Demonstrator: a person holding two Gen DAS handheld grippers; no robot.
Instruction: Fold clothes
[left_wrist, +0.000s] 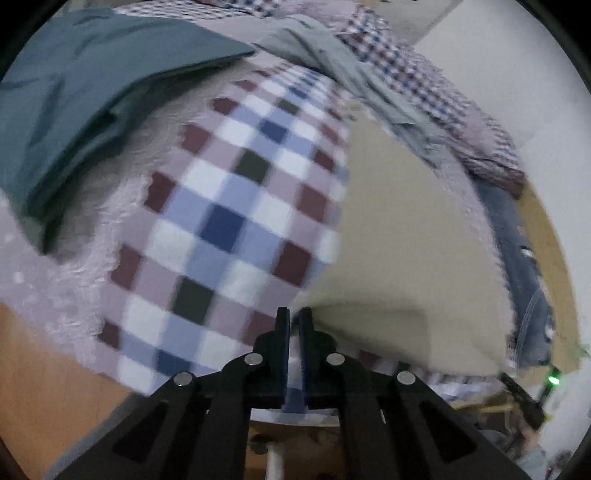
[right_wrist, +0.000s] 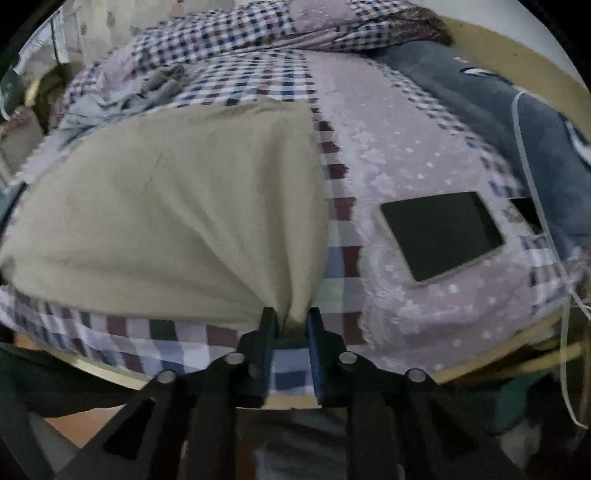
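Note:
A beige garment (right_wrist: 166, 206) lies spread on a checked bedsheet (left_wrist: 229, 206). My right gripper (right_wrist: 290, 317) is shut on a bunched near corner of the beige garment, and cloth puckers up between its fingers (right_wrist: 266, 325). In the left wrist view the beige garment (left_wrist: 406, 229) fills the right side. Its near corner rises in a fold to my left gripper (left_wrist: 293, 319), whose fingers (left_wrist: 282, 325) stand almost together, pinched on that corner. The view is blurred by motion.
A folded teal garment (left_wrist: 74, 92) lies at the far left, a grey-green garment (left_wrist: 314, 48) behind it, and jeans (left_wrist: 517, 240) at the right edge. A tablet (right_wrist: 441, 234), a phone (right_wrist: 528, 214), a white cable (right_wrist: 532, 177) and a dark blue garment (right_wrist: 517, 122) lie right of the beige one.

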